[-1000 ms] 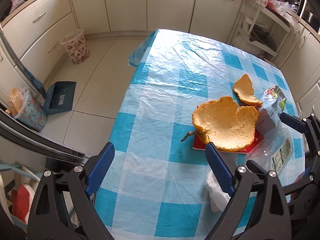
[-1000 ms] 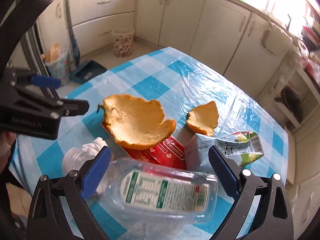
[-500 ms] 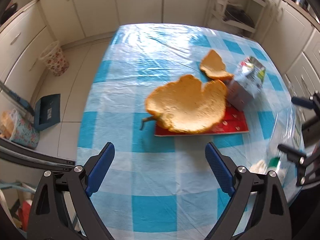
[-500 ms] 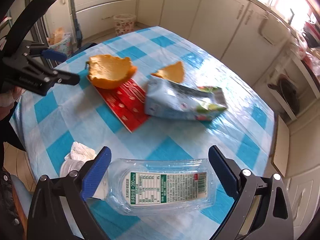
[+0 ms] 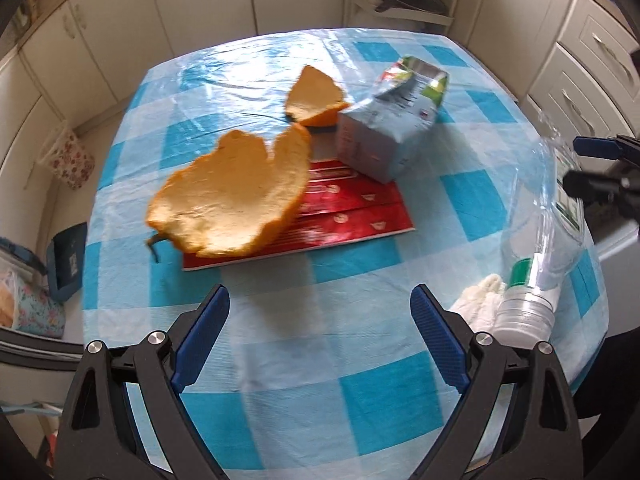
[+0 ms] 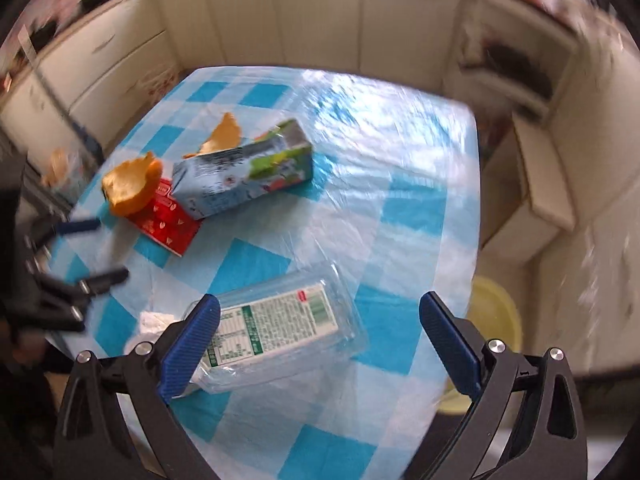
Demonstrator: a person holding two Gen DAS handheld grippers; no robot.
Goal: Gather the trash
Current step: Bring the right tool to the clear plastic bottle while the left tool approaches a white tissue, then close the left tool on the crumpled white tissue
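Trash everywhere on this blue checked table [image 5: 360, 380], and nothing is collected yet! Take the milk carton [image 6: 244, 172] as the landmark: tucked against it are a red flat packet [image 5: 352, 216] and a big orange peel [image 5: 236, 200], with a smaller peel piece [image 5: 316, 100] just behind. Nearer the table edge from the carton lies a flattened clear plastic bottle [image 6: 276, 328], a crumpled white tissue [image 5: 478, 308] touching its cap end. The right gripper [image 6: 320, 344] hangs directly over that bottle, fingers spread wide and holding nothing. The bottle's long axis runs across the gap, roughly finger to finger, so I'd judge a wrist turn is needed before closing. The left gripper [image 5: 320, 340] is wide open too, empty, over bare cloth, the peel ahead of it. A yellow bin [image 6: 496, 312] waits beside the table.
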